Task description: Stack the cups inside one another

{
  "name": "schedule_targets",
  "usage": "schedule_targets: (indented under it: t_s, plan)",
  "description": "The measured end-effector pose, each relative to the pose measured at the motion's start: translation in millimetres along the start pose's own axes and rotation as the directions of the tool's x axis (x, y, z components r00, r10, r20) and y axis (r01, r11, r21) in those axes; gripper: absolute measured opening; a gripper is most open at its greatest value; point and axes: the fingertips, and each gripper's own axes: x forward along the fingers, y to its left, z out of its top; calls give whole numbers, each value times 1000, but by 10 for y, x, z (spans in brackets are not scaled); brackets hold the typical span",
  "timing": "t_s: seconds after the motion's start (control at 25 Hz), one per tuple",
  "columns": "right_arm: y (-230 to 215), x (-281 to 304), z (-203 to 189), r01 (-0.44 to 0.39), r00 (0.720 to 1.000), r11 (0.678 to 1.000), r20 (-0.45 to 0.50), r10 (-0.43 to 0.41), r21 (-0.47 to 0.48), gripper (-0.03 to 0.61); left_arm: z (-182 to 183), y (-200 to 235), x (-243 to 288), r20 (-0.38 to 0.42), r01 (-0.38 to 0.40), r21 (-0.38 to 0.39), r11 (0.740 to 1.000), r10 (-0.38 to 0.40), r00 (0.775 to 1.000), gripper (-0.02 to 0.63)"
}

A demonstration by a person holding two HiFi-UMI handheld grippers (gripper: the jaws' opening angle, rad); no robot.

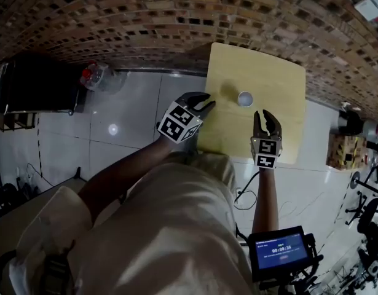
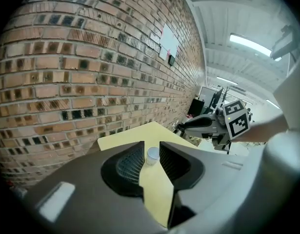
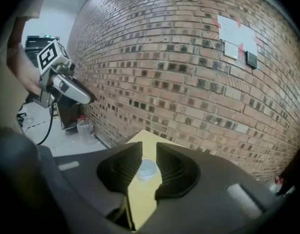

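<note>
Left gripper (image 2: 151, 146): jaws are held apart, nothing clamped. The small white round cup (image 2: 152, 154) is seen through the gap, standing upright further off on the pale yellow square tabletop (image 2: 121, 139). Right gripper (image 3: 149, 152): jaws are parted too, nothing gripped, and the same cup is framed between them. Both are held clear of the cup, which is set near the brown brick wall (image 1: 145, 17).

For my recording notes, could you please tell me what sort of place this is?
Probably an indoor lab or workshop: a bare brick wall, a pale tiled floor, ceiling strip lights, and one small yellow table.
</note>
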Motion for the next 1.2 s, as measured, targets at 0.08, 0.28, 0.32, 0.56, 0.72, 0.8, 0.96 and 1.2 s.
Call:
schedule_targets:
  t_s: [0.08,0.28,0.32,0.56,0.72,0.8,0.96,1.2]
  plan:
    - [-39,-44,-47,6,1000,1000,-2,-6,7,94,11,-28,49,-2,6,-2,1000,-6,1000,117]
    - [-125,-166,-222,39,999,998,-21,-38,40,94,-89,-126,123,-18,29,-16,999,-30,999,117]
    - [-133,-189,-267,46,999,998,-29,-45,52,94,-131,-143,131,-23,36,-20,999,-36,999,117]
    - [-88,-330,-504,81,994,990,-76,-72,114,94,-426,-203,143,-54,65,-48,997,-67,996,117]
    - [-42,-395,-600,78,994,986,-82,-66,150,94,-549,-202,152,-69,64,-38,997,-66,995,117]
    - [-34,-418,-609,70,996,985,-74,-59,160,94,-544,-192,133,-67,50,-26,998,-52,996,117]
    - [-93,-490,-541,59,998,985,-36,-54,164,94,-479,-197,68,-47,8,-15,1000,-9,999,117]
    - [-295,-778,-406,43,998,983,46,-52,180,94,-382,-510,38,-48,-32,11,999,32,998,115]
